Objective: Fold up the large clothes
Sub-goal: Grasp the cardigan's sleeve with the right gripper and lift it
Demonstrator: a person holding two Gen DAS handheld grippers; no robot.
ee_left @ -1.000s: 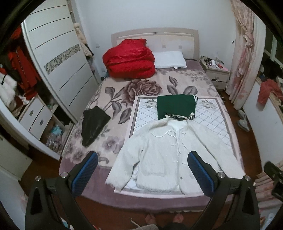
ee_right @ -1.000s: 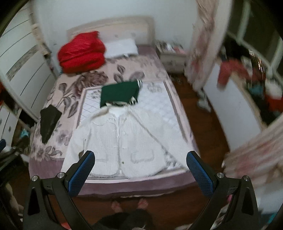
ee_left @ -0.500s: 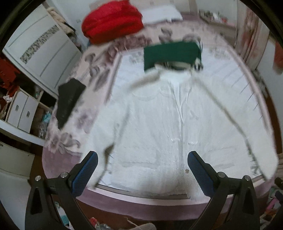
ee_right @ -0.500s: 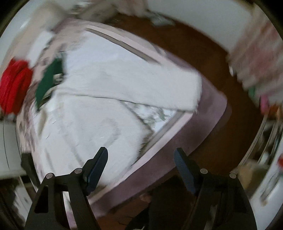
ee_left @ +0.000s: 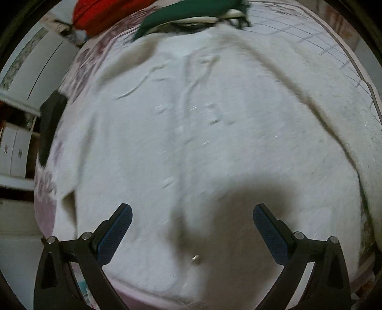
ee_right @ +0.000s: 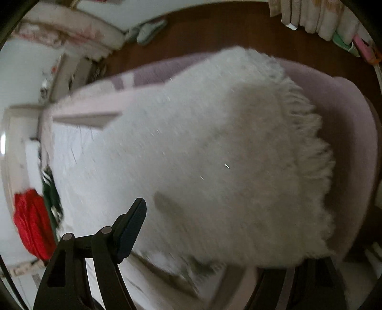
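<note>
My left gripper [ee_left: 192,219] hangs spread over the fluffy white cardigan [ee_left: 203,143] on the bed [ee_right: 346,124]. My right gripper [ee_right: 210,229] is partly hidden by the sleeve at 3 o'clock; I cannot tell its state.

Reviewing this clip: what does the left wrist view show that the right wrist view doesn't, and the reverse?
Left wrist only: the white fuzzy jacket's buttoned front, a metal button near the hem, a black garment at the bed's left edge, white drawers, and the left tongs open above the fabric.

Right wrist only: the jacket's fringed sleeve cuff, wooden floor, slippers, curtains, and the right tongs, one finger hidden behind the sleeve.

Both: the jacket, green folded garment, red quilt, and purple bedspread.
</note>
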